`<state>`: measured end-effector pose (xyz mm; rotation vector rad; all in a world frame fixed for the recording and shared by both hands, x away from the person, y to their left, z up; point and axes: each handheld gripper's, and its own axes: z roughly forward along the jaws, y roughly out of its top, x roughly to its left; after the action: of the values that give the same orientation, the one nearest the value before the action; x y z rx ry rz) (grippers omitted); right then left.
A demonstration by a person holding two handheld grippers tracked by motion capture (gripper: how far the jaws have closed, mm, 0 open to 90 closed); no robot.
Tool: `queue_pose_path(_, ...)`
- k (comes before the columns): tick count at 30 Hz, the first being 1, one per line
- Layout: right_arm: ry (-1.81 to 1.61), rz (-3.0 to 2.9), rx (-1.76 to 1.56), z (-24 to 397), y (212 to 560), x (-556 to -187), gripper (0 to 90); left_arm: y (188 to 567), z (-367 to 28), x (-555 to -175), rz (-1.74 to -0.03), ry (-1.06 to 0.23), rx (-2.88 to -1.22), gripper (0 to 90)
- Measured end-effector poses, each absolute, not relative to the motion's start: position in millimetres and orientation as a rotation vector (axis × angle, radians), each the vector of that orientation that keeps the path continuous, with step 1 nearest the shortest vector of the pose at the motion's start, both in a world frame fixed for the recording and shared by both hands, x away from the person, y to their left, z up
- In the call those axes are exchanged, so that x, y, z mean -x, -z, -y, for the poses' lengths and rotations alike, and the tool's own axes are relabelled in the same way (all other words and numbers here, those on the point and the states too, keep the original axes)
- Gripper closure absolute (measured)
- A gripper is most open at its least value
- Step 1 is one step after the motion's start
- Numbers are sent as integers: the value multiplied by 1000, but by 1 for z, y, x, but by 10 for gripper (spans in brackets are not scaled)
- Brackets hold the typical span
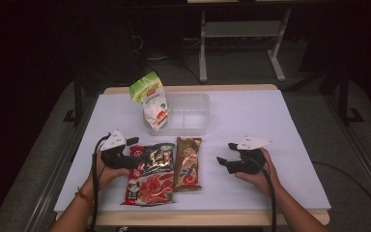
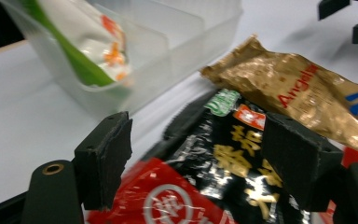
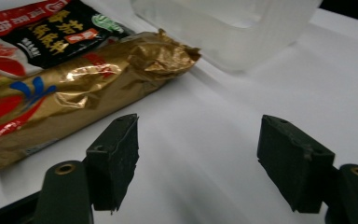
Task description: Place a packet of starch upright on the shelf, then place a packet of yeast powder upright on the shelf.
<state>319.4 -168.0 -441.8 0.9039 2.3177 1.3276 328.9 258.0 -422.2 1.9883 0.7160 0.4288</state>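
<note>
At 7 o'clock on the white table (image 1: 251,116), the left gripper (image 1: 134,146) spreads wide over the red-and-black foil snack bag (image 1: 150,175) to grasp it, while the right gripper (image 1: 226,154), wide and empty, waits at 4 o'clock.

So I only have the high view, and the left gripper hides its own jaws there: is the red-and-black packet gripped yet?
Observer: No. In the left gripper view the left gripper has its jaws wide. The top end of the red-and-black packet lies between them, with a clear gap at one pad.
Operator: And the right gripper?
Observer: Open too. The right gripper view shows the right gripper with bare table between its jaws and the gold packet off to one side, untouched.
</note>
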Motion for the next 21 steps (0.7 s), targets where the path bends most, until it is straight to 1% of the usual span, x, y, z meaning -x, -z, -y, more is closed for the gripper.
queue_pose_path(6, -1374, -2380, -918, 153, 440, -320, 270, 424, -250, -320, -676, -437, -2037, 242)
queue_pose_path(14, -1400, -2503, -893, 128, 443, -316, 261, 427, -236, -317, -634, -437, -2082, 243)
queue_pose_path(21, -1416, -2595, -890, 101, 445, -317, 224, 427, -227, -314, -595, -424, -2101, 242)
